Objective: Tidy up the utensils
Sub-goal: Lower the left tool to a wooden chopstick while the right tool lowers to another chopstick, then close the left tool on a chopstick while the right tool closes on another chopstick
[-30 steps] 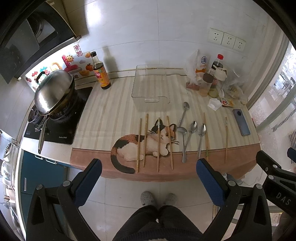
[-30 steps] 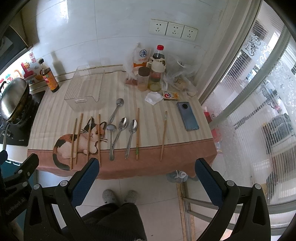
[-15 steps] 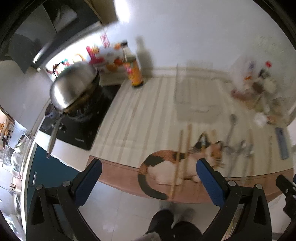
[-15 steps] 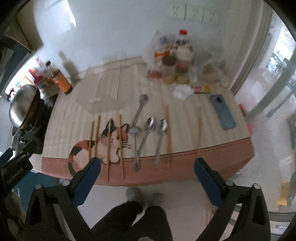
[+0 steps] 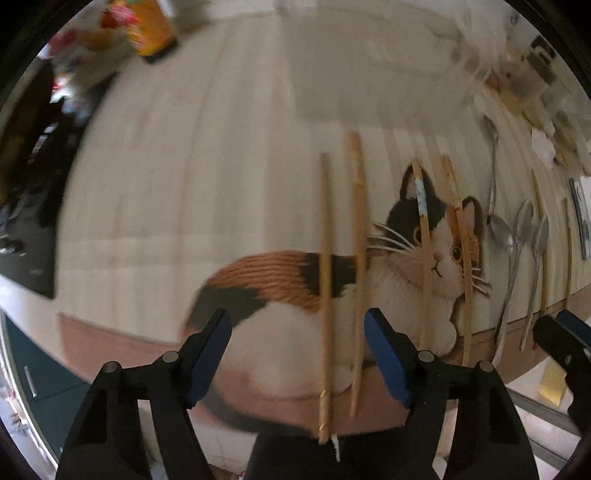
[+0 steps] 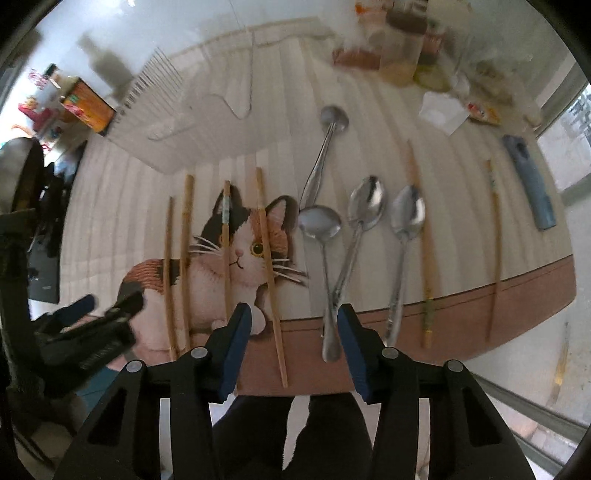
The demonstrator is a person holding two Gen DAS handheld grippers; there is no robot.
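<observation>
Several wooden chopsticks and several metal spoons lie side by side on a cat-print mat [image 6: 236, 258]. My left gripper [image 5: 297, 360] is open and empty, low over the mat's front edge, with the two leftmost chopsticks [image 5: 325, 280] between its blue pads. My right gripper [image 6: 293, 345] is open and empty, its pads on either side of the near ends of one chopstick [image 6: 271, 284] and one spoon [image 6: 325, 266]. A clear plastic tray [image 6: 184, 114] stands behind the chopsticks; in the left wrist view it is a blur [image 5: 369, 85].
A sauce bottle [image 5: 151, 26] stands at the back left beside the stove. Jars and bags [image 6: 399, 48] crowd the back right. A blue phone [image 6: 532, 181] lies at the right. Two more chopsticks [image 6: 493, 254] lie right of the spoons. The counter edge runs just under both grippers.
Both grippers have come down and forward from high above the floor to the mat's front edge. Their jaws have narrowed but stay open. The utensils have not moved.
</observation>
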